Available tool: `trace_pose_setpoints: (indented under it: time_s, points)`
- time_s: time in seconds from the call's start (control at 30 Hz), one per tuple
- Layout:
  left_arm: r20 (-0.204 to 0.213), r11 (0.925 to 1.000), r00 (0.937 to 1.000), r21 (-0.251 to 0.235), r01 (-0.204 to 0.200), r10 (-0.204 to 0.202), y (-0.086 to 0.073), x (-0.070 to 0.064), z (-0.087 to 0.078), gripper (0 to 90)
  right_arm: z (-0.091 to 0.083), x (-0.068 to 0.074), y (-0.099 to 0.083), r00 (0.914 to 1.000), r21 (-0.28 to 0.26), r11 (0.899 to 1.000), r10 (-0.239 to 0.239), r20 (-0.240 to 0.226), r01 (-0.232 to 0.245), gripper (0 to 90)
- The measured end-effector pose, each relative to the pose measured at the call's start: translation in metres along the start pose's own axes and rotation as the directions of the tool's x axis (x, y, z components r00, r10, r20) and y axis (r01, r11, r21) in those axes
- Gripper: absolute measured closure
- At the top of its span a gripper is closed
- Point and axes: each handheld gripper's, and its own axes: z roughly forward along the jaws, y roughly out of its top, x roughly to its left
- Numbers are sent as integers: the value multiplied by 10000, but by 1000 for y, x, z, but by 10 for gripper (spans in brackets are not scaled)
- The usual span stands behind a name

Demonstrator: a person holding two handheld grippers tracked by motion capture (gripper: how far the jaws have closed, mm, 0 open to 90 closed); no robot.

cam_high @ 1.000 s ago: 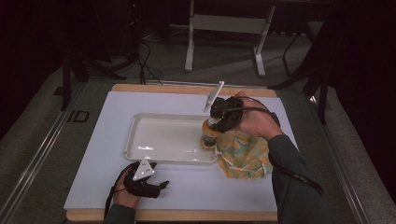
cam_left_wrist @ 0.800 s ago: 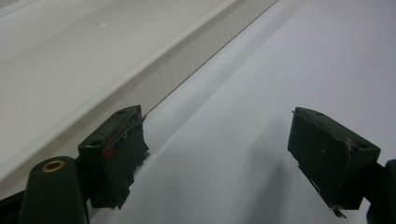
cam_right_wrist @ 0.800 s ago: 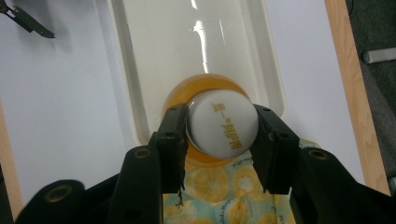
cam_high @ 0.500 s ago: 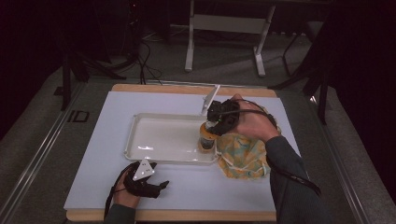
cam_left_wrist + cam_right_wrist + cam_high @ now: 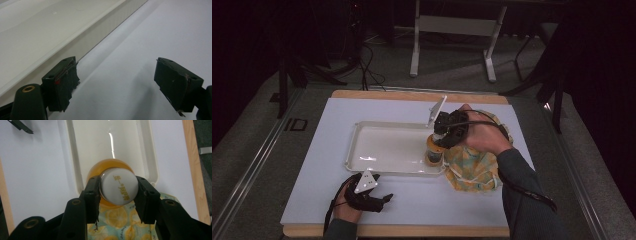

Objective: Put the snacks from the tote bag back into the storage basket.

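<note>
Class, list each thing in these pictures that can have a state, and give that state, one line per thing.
Bottle: upright, white cap on, over the tray's corner, gripped at the cap.
Tray: flat on the table, nothing else in it.
Cloth bag: crumpled beside the tray.
Right hand-held gripper: shut on the bottle's cap.
Left hand-held gripper: open, holding nothing, resting beside the tray.

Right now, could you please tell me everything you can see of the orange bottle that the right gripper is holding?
The bottle is small and round-bodied, of clear material that looks like plastic, filled with orange liquid and closed by a white cap printed with yellow characters. It stands upright at the right end of the cream tray, near the rim beside the lemon-print cloth. The right gripper clamps the cap between its two black jaws. Whether its base rests on the tray cannot be told.
</note>
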Motion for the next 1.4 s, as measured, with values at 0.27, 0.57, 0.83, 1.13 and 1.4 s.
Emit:
trace_pose_setpoints:
  time_s: [0.27,0.57,0.83,1.13,1.4]
  points:
    - [3,10000,10000,-14,15,-15,0,0,0,191,6,5,-1,9999,3,10000,-98,-74,98,587]
    - [18,10000,10000,-17,16,-16,0,0,0,191,11,7,-3,9999,3,9999,-113,-79,113,587]
    - [-12,10000,10000,8,33,-33,0,0,1,191,15,10,-3,9999,65,10000,-67,-112,67,587]
    - [2,10000,10000,2,17,-17,0,0,0,191,19,12,-2,9999,78,10000,9,-163,-8,587]
    - [-11,10000,10000,-2,14,-14,0,0,0,191,20,13,-1,9998,119,9999,114,-182,-112,587]
